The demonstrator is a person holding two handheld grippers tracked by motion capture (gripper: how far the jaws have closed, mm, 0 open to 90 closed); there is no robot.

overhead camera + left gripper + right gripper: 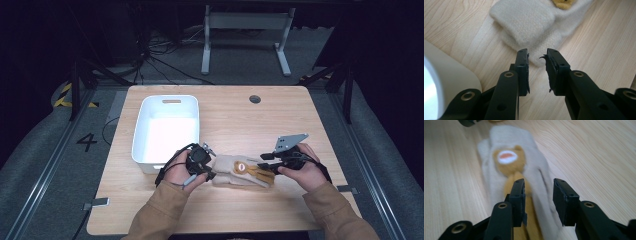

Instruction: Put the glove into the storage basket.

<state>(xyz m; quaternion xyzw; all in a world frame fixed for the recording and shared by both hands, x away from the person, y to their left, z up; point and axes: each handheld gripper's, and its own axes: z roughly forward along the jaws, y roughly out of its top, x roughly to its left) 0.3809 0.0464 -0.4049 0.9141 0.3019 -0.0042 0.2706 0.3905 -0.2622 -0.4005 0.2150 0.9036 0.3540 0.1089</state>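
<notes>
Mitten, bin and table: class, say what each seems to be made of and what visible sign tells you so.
Mitten: looks like soft knitted or fleecy fabric, cream, with a fuzzy matte nap; its tan patch looks plush.
Bin: probably plastic, white, with smooth walls, rounded corners and a moulded handle slot.
Table: wood or wood-look laminate, with pale straight grain lines and a low sheen; which one cannot be told.

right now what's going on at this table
A person holds a gripper in each hand over a cream knitted mitten with an orange bear face, lying flat on the wooden table. The left gripper is open at one end, the right gripper open at the other. A white bin stands beside it.
</notes>
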